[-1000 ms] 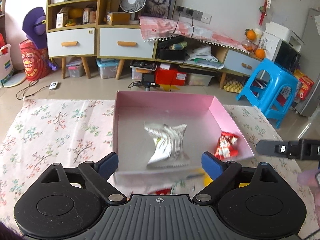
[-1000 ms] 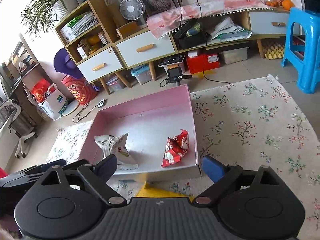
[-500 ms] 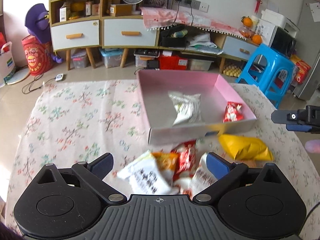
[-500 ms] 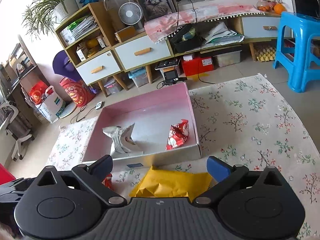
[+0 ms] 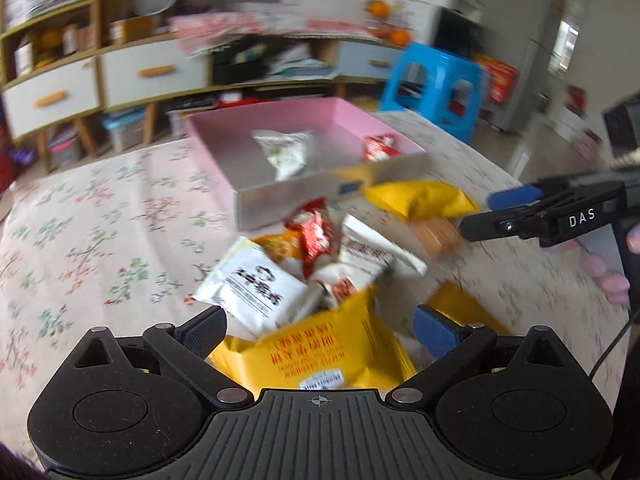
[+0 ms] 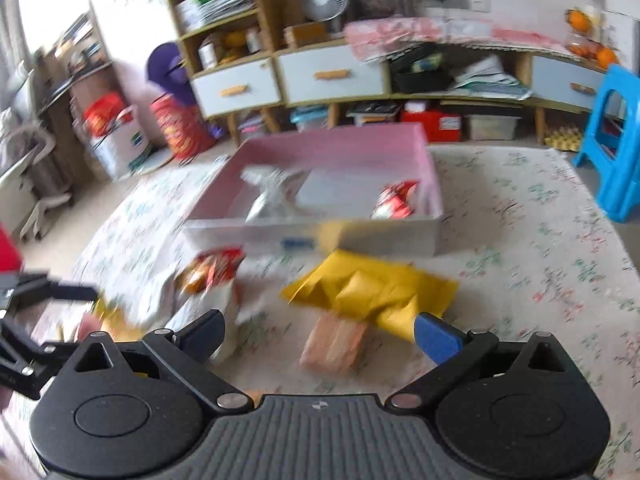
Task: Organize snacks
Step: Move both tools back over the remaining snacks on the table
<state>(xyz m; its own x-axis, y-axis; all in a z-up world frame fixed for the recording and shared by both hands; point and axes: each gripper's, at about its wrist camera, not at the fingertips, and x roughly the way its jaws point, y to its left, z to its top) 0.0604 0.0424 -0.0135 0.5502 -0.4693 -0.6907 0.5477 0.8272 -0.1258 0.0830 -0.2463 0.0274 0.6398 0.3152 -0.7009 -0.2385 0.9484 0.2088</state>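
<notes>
A pink box (image 5: 336, 114) (image 6: 430, 168) on the flowered tablecloth holds a white snack bag (image 5: 286, 152) (image 6: 272, 192) and a red packet (image 5: 380, 148) (image 6: 394, 202). Several loose snacks lie in front of it: a white bag (image 5: 252, 284), a red packet (image 5: 314, 232), a yellow bag (image 5: 420, 198) (image 6: 372, 292), an orange-brown packet (image 5: 434, 232) (image 6: 336, 344) and a big yellow bag (image 5: 320, 352). My left gripper (image 5: 320, 326) is open above the big yellow bag. My right gripper (image 6: 320, 330) is open and empty above the orange-brown packet; it also shows in the left wrist view (image 5: 516, 208).
A blue stool (image 5: 436, 84) (image 6: 616, 144) stands beyond the table at right. Low cabinets with drawers (image 6: 332, 76) and shelves line the far wall. The tablecloth (image 5: 80, 216) extends left of the box. Both views are motion-blurred.
Both grippers have pulled back from the pink box toward the near side of the table. The loose snack pile has come into view under them. Both stay open.
</notes>
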